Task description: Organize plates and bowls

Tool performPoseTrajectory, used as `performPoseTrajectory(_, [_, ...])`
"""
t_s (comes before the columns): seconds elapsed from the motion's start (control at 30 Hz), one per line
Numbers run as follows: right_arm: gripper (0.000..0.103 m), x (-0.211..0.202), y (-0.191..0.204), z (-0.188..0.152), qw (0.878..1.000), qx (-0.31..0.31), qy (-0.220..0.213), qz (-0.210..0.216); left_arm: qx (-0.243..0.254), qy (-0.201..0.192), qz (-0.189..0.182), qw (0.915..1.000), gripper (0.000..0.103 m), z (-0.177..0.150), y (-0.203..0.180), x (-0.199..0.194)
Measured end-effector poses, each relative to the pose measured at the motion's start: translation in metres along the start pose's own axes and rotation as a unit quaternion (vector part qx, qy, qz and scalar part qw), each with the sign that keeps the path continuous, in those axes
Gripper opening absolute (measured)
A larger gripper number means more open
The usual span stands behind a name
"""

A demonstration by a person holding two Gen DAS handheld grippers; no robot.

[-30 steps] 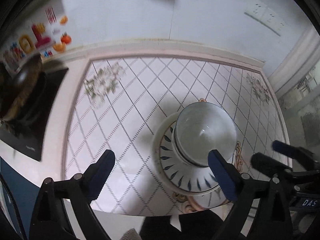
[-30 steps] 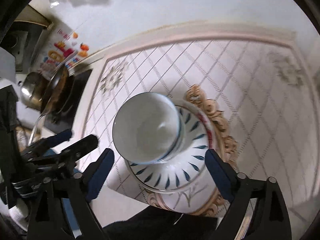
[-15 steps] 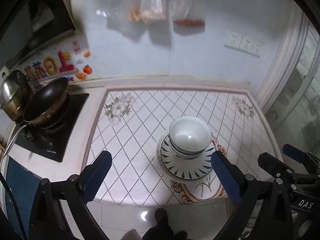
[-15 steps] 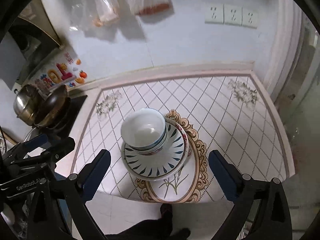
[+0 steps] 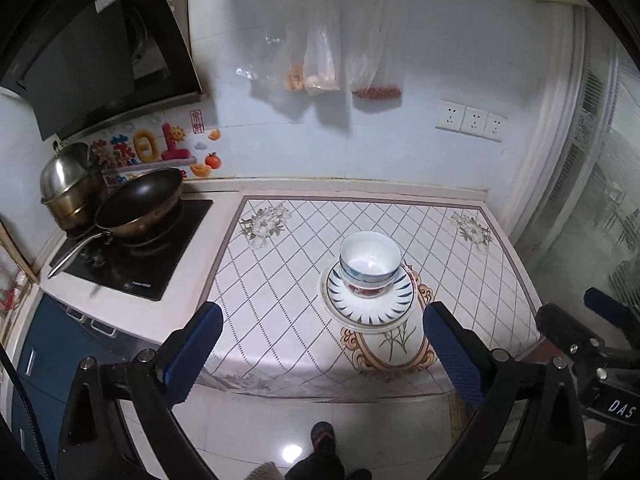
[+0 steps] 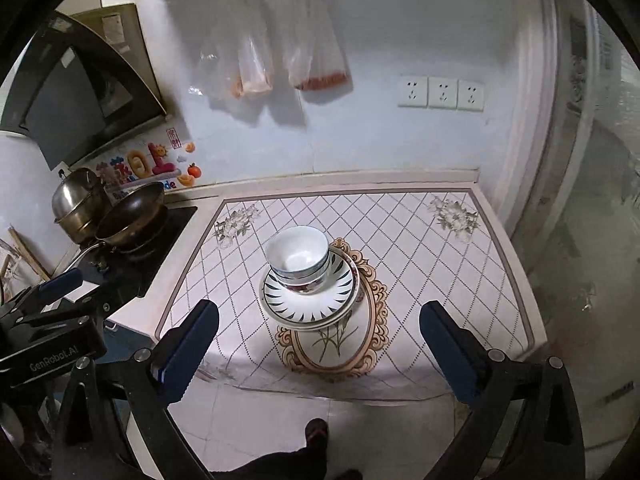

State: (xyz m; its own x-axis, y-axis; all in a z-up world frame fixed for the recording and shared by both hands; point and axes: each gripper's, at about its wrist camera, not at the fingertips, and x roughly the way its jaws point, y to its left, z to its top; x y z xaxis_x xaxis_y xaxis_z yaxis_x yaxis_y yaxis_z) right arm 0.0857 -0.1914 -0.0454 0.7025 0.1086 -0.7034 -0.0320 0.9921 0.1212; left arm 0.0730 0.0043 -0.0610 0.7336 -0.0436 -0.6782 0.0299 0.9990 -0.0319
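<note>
A stack of white bowls with blue trim (image 5: 370, 262) (image 6: 299, 256) stands on stacked plates with a blue leaf pattern (image 5: 370, 304) (image 6: 310, 300) in the middle of the tiled counter (image 5: 280, 264) (image 6: 420, 272). My left gripper (image 5: 320, 354) is open and empty, held well back from the counter's front edge, over the floor. My right gripper (image 6: 316, 356) is open and empty too, equally far back. The left gripper also shows at the left of the right wrist view (image 6: 52, 308), and the right gripper shows at the right of the left wrist view (image 5: 592, 328).
A black cooktop (image 5: 168, 236) at the left carries a dark wok (image 5: 140, 204) and a steel pot (image 5: 68, 184). Plastic bags (image 5: 328, 60) hang on the back wall beside sockets (image 5: 470, 120). A glass door (image 5: 592, 208) stands at the right. Tiled floor (image 5: 260, 432) lies below.
Both grippers have pulled up and back from the stack, from close over the bowl to beyond the counter's front edge. The bowls and plates have stayed in place.
</note>
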Motion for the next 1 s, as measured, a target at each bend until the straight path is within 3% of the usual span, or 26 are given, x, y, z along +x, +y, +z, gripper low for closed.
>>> performPoseTrajectory(0.33, [0.103,-0.050,-0.006,-0.027,1.000,-0.007,-0.016,-0.013,0.007,-0.018,0.007,0.9998,0.103,-0.025,-0.005,-0.041])
performPoseTrajectory(1.0, [0.103,-0.064,-0.017,-0.027,0.999,-0.008,-0.028,-0.017,0.001,-0.035,0.003,0.9994,0.103,-0.028,-0.001,-0.058])
